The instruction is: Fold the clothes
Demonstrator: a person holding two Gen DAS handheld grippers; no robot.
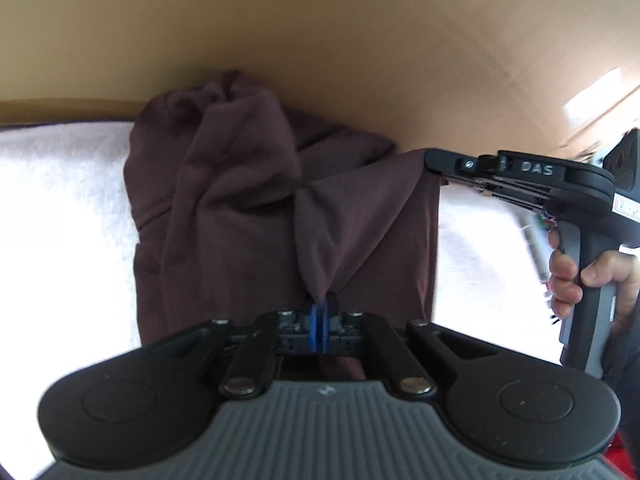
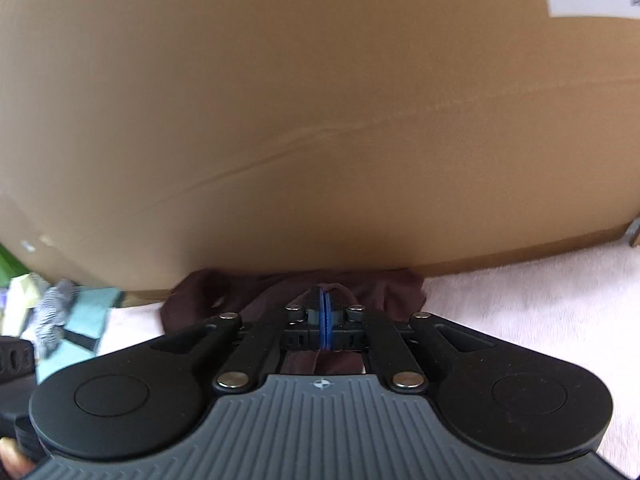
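Note:
A dark maroon garment [image 1: 240, 200] lies bunched on a white fleecy cover [image 1: 68, 200], pushed against a cardboard wall. My left gripper [image 1: 320, 305] is shut on a pinched fold at the garment's near edge, and the cloth rises to a peak between its blue pads. In the left wrist view my right gripper [image 1: 430, 160] comes in from the right, held by a hand [image 1: 568, 276], shut on the garment's far right corner and lifting it. In the right wrist view the right gripper [image 2: 325, 294] is closed with maroon cloth [image 2: 384, 288] around and under its tips.
A large cardboard box [image 2: 320, 120] stands close behind the garment and fills most of both views. Striped and pale blue items [image 2: 68, 320] lie off the cover's left edge in the right wrist view. White cover [image 2: 540, 304] extends to the right.

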